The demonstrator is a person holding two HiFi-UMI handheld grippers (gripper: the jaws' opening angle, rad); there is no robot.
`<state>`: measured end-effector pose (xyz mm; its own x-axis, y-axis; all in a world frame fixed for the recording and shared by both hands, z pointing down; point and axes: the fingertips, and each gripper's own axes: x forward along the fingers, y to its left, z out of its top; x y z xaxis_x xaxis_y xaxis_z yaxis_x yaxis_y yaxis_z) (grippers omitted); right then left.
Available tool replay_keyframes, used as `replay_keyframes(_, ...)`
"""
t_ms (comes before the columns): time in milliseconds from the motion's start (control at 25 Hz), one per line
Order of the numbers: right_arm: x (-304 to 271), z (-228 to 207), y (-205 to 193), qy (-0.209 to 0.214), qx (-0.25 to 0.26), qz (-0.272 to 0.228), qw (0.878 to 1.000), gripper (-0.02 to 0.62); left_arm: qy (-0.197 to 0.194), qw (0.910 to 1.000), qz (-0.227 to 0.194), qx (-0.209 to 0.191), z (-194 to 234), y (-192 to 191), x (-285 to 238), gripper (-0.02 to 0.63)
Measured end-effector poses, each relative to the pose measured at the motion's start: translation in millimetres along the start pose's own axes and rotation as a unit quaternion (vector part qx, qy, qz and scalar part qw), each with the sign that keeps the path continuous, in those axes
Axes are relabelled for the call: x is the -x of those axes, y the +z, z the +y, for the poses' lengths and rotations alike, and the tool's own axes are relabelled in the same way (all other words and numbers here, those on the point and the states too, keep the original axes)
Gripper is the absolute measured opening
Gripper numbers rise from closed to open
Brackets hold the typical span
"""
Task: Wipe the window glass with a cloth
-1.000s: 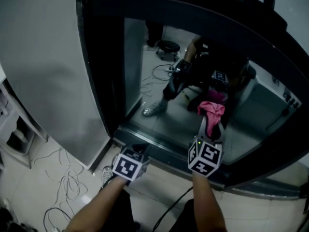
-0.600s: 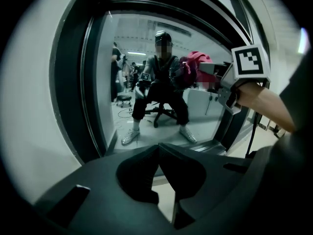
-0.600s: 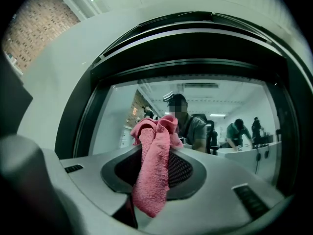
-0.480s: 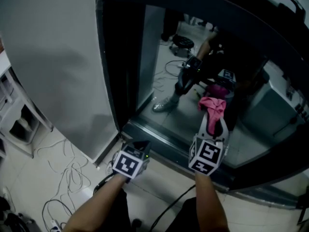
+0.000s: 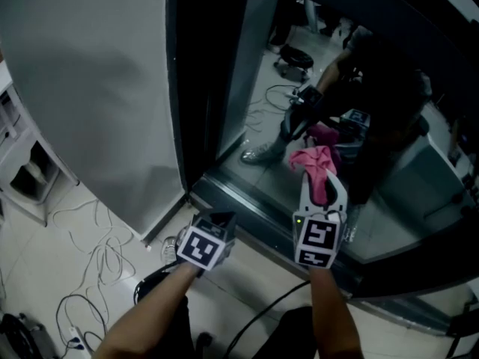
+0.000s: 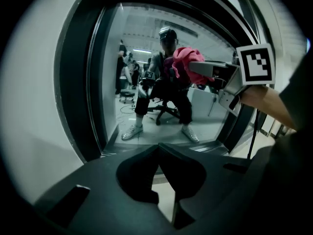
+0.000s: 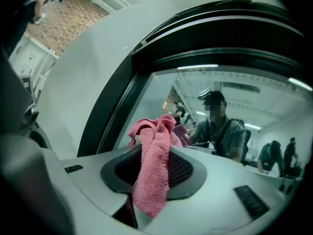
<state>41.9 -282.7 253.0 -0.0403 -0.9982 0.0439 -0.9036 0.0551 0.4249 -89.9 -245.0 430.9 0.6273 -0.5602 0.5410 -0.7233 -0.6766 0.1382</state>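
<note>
**Cloth (image 5: pixel 313 161) held at glass (image 5: pixel 258 73)**

Glass ahead of both. Right hand-held gripper (image 5: pixel 320 184) clenched on pink cloth, bunched past its tips. Left hand-held gripper (image 5: pixel 215 221) clenched, empty, low beside. Risk: thin fold slips under drag; bare tips scrape glass.

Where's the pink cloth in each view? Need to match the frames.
Head view: right of centre, pink cloth bunched at the right gripper's tips, by the glass.
Left gripper view: upper middle, on the gripper reaching in from the right.
Right gripper view: centre, clamped between the jaws.
Shared landmark: the black window frame, left of the cloth in all three.
</note>
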Motion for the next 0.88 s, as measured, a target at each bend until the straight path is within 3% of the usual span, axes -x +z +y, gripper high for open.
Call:
replay_keyframes(280,-6,31,-39,0.074,0.068,0.035,0.994,0.120,-0.006,0.9998,0.007,0.018,2,-16,-25,0.005)
replay_keyframes(880,-23,101,-166,0.184,0.053,0.132,0.973,0.120,-0.009,0.9961,0.079,0.038,0,-73,-72,0.005)
